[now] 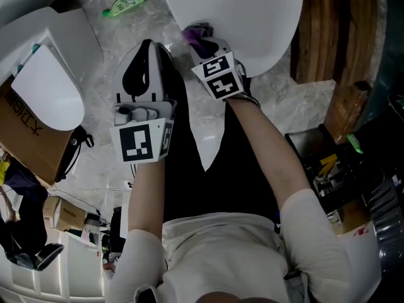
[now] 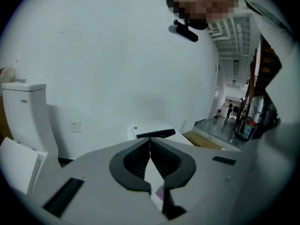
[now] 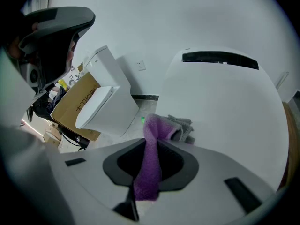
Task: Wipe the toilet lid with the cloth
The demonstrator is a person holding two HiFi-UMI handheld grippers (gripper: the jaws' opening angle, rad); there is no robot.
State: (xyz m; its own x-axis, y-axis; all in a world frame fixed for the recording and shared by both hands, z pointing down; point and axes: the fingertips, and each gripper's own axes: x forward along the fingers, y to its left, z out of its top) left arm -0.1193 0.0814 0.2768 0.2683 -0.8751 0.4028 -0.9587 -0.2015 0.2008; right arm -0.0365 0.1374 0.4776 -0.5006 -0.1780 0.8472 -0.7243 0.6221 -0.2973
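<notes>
Lying on the white toilet lid [image 1: 259, 11], close to its near left rim: the cloth [image 3: 151, 165], purple, with a grey fold showing where it bunches against the lid surface. The rest of the lid is bare, and a dark slot runs across its far end.

Right gripper [image 3: 154, 137]: jaws clamped on the cloth. A purple strip runs back between them and the bunched end pokes out in front. The gripper is tilted down at the lid's rim, marker cube facing up, the person's bare forearm behind it.

Left gripper [image 2: 150, 144]: jaws closed tip to tip, nothing held between them. It is held to the left of the right gripper, off the lid and clear of the cloth, over the marble floor [image 1: 107, 163], pointing toward the white wall.

Further out, on the left: a second toilet [image 1: 47, 87], white, seat and lid down, with a brown cardboard box [image 1: 28, 137] standing against it. A green bottle [image 1: 124, 5] lies on its side on the floor between the two toilets, toward the wall. A wall socket [image 3: 141, 65] sits low on the wall behind. Right of the lid: a dark wooden platform [image 1: 325, 30]. The person wears a white top and dark trousers.
</notes>
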